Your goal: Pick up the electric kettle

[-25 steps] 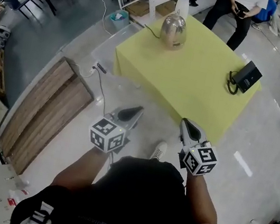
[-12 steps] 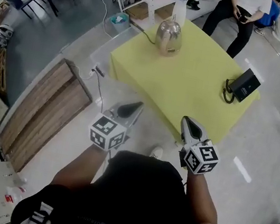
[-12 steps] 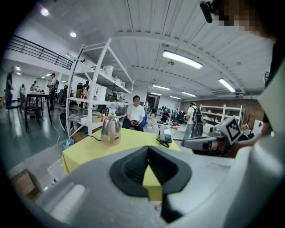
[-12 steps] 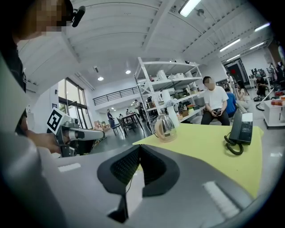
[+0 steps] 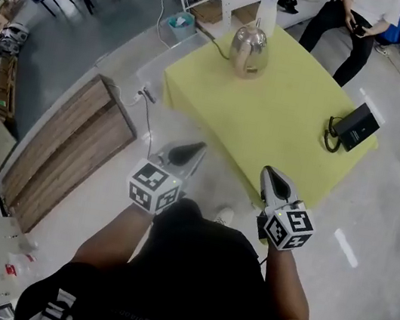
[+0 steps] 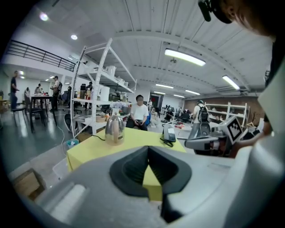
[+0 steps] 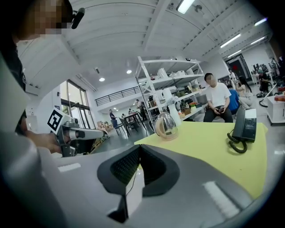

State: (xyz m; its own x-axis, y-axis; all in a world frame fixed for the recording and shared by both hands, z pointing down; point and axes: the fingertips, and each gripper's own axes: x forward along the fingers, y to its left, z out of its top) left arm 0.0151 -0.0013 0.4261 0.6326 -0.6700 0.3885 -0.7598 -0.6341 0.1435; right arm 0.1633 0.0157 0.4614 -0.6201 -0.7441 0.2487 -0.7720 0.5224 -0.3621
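Saw a wooden board (image 5: 71,152) flat on the floor at the far left, beside the yellow table (image 5: 283,124). Held the left gripper (image 5: 199,148) with jaws closed tip to tip on nothing, short of the table's near edge, and found the electric kettle (image 5: 248,49) upright at the table's far end, well apart from both grippers. Held the right gripper (image 5: 267,173) likewise pressed together and empty, with a black telephone (image 5: 359,126) at the table's right edge.

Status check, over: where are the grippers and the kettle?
Left gripper and right gripper shut, empty, short of the table. Electric kettle upright at its far edge, untouched. Phone off right, not in the way.
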